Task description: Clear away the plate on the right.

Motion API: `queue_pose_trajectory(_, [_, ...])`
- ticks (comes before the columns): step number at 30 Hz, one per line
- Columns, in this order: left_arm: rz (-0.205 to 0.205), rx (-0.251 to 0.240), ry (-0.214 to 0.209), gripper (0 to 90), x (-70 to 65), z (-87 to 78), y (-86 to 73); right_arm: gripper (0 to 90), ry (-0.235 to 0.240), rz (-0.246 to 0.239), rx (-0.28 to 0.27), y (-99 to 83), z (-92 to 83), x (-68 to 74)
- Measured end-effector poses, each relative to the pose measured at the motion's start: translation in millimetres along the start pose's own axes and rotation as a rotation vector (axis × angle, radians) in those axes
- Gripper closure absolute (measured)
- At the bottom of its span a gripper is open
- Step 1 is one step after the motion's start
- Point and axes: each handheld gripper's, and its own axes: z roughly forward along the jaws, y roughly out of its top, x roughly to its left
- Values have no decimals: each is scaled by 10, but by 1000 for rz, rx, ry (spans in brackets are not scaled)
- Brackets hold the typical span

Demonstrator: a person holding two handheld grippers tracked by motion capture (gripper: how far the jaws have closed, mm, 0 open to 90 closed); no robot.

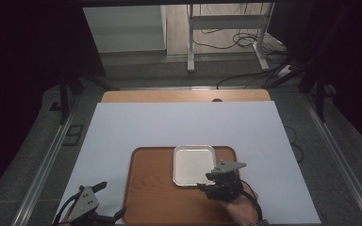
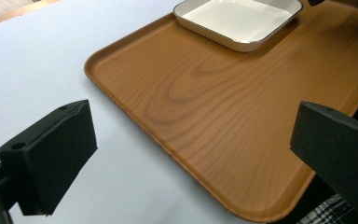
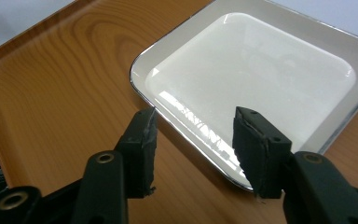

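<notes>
- The white square dish (image 1: 194,164) sits flat on the wooden tray (image 1: 155,188), in the tray's far right part, with its far rim close against the tray's far edge. It looks empty; nothing lies in it in the right gripper view (image 3: 256,79) or the left gripper view (image 2: 240,18).
- The right gripper (image 1: 215,182) is at the dish's near right corner. In the right gripper view its 2 jaws stand apart, 1 over the tray wood just outside the rim and 1 over the rim and inner slope, so they straddle the dish's edge (image 3: 191,135) without clamping it. I cannot tell whether either pad touches the rim.
- My judgement: the grasp on the dish is lined up but not made. Closing on the rim, lifting and carrying the dish are all left to do, and where it should end up cannot be read from the scene.
- The left gripper (image 1: 108,203) is well apart from the dish, at the tray's near left corner. Its jaws stand wide open and hold nothing; in the left gripper view they frame the tray's near left edge (image 2: 135,116) and the white sheet (image 2: 37,60) beside it.
- The tray rests on that white sheet, which covers most of the wooden table (image 1: 184,96).
- No brand, label or writing can be read on the dish, the tray, the sheet or the grippers.
</notes>
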Motion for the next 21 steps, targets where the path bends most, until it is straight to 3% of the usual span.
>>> queue_pose_trajectory(21, [-1, -1, -1, 2, 1, -1, -1, 384, -24, -17, -20, -5, -117, -26])
